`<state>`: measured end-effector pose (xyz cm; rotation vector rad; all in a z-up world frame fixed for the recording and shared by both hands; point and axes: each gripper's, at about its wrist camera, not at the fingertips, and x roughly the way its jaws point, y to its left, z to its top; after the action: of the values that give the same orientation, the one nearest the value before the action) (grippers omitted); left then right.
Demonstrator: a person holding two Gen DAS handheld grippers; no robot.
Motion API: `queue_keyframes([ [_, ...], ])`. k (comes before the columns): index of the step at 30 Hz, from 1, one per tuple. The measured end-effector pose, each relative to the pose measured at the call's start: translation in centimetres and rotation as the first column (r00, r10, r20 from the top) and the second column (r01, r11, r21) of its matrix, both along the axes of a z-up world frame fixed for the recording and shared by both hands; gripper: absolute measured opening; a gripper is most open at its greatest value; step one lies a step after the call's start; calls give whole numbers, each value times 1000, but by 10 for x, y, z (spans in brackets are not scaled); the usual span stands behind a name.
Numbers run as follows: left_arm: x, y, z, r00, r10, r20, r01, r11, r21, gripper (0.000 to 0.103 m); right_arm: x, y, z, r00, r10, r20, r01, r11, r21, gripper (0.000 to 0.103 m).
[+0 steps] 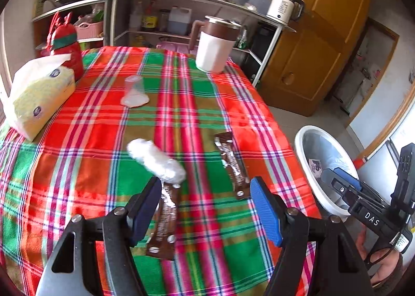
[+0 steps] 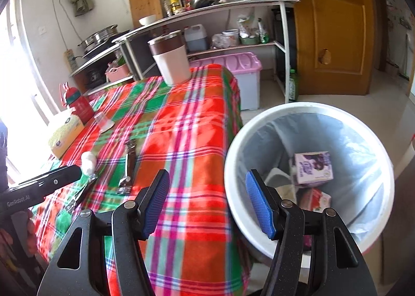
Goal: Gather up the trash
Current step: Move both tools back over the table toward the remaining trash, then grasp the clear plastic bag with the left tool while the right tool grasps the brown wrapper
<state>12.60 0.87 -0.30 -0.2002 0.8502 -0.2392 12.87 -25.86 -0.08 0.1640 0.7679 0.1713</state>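
On the plaid tablecloth [image 1: 197, 103] lie a crumpled clear plastic wad [image 1: 157, 159], a brown wrapper [image 1: 163, 223] beneath it, and a second brown wrapper [image 1: 232, 163] to the right. My left gripper [image 1: 206, 207] is open and empty, hovering just above the near wrapper. The white trash bin [image 2: 233, 155] stands beside the table's right edge, lined with a bag, with cartons [image 2: 312, 168] inside. My right gripper [image 2: 207, 202] is open and empty, over the gap between table edge and bin. The wad [image 2: 88, 162] and wrapper [image 2: 128, 166] also show in the right wrist view.
A yellow tissue pack [image 1: 39, 98], a red bottle [image 1: 66, 46], an upturned clear cup [image 1: 133, 92] and a brown-and-white jug [image 1: 214, 45] stand on the table. Shelves with pots [image 1: 181, 10] are behind, and a wooden door [image 2: 334, 26] at right.
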Motion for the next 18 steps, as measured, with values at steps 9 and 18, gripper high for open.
queue_keyframes([
  [9,6,38,-7,997,78,-25,-79,997,-25,73,19,43,-3,997,75,-20,-75,997,-3,62],
  [18,24,55,-13,993,107,-59,-111,992,-68,73,41,86,-18,982,172,-78,-176,983,-46,62],
])
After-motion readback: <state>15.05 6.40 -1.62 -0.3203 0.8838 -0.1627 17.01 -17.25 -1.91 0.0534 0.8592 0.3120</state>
